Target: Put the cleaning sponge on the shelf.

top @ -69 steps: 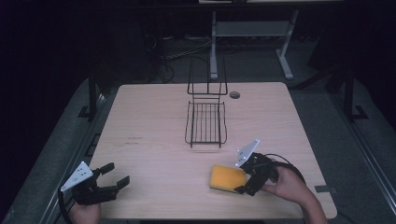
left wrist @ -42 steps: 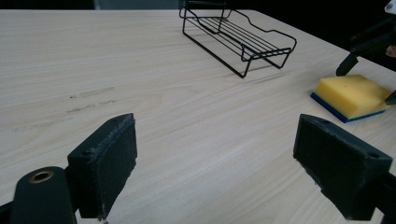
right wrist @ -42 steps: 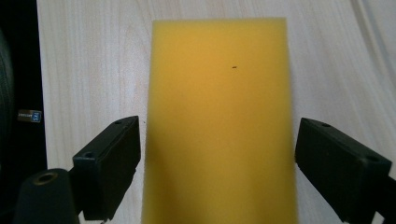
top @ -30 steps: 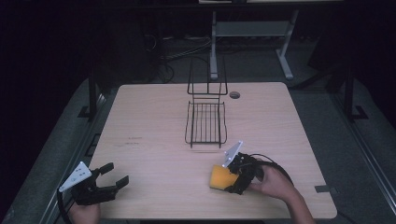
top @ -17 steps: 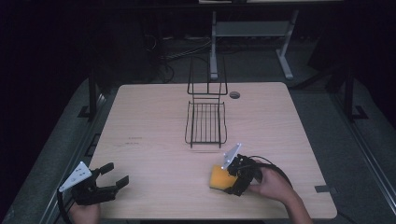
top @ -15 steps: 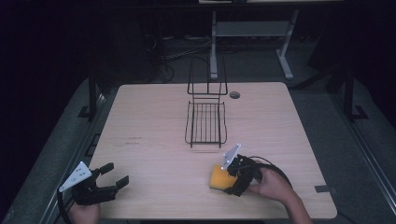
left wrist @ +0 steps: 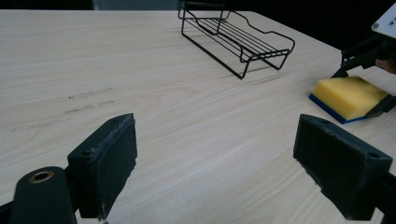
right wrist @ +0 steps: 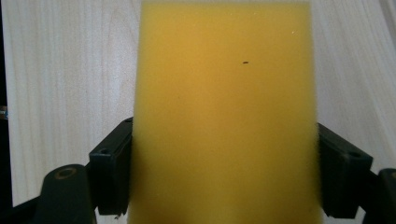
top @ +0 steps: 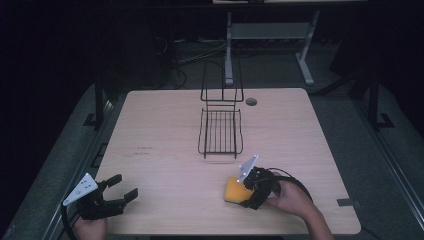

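Sponge (right wrist: 224, 116) yellow between right hand-held gripper (right wrist: 224, 177) jaws; left-gripper view shows blue underside.

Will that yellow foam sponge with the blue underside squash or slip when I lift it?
The yellow foam sponge with the blue underside probably compresses: the right gripper pads sit against its porous sides. It looks light, and its flat block shape is unlikely to roll. The rough foam should resist slipping.

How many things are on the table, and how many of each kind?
Sponge (yellow with a blue bottom): 1
Black wire rack: 1
Tongs: 2, the left tongs open with nothing in them, the right tongs squeezing the sponge
Total: 4
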`<state>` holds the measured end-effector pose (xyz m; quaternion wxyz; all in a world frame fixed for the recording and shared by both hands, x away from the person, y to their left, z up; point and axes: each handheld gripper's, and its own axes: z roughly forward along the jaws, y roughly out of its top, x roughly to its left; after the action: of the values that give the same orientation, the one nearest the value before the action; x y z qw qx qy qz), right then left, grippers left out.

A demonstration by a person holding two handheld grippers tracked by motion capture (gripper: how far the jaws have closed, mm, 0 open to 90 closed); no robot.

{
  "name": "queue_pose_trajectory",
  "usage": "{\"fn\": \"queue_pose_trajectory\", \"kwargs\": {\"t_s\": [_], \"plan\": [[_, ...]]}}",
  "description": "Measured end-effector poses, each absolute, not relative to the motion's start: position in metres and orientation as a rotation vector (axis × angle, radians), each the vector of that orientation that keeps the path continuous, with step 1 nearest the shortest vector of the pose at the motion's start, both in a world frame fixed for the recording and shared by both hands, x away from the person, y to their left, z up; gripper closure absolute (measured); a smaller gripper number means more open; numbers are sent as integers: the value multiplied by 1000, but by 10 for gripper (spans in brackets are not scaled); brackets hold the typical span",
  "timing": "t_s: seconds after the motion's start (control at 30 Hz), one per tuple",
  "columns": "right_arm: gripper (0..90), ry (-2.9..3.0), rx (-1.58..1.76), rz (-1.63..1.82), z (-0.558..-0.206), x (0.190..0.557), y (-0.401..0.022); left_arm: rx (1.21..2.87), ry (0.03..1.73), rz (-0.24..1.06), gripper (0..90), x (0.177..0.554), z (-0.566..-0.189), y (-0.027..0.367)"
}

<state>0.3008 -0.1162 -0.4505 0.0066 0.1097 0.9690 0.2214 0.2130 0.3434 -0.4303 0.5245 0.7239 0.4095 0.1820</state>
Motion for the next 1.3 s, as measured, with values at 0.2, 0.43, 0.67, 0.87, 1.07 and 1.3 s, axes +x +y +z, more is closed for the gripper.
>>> {"fn": "queue_pose_trajectory", "kwargs": {"t_s": [0.2,0.43,0.67,0.87,1.07,1.3], "plan": [[214,3031,331,684,-446,302,-115,1731,980,433,128,213,-430,343],[215,3036,294,679,-433,308,-107,1727,979,433,128,213,-430,342],[215,3053,258,659,-422,317,-96,1724,980,433,128,213,-430,343],[215,3058,232,642,-415,324,-89,1723,981,433,128,213,-430,343],[215,3061,214,632,-408,333,-83,1725,980,433,128,213,-430,343],[215,3064,194,619,-400,345,-76,1715,981,429,128,214,-430,343]]}}
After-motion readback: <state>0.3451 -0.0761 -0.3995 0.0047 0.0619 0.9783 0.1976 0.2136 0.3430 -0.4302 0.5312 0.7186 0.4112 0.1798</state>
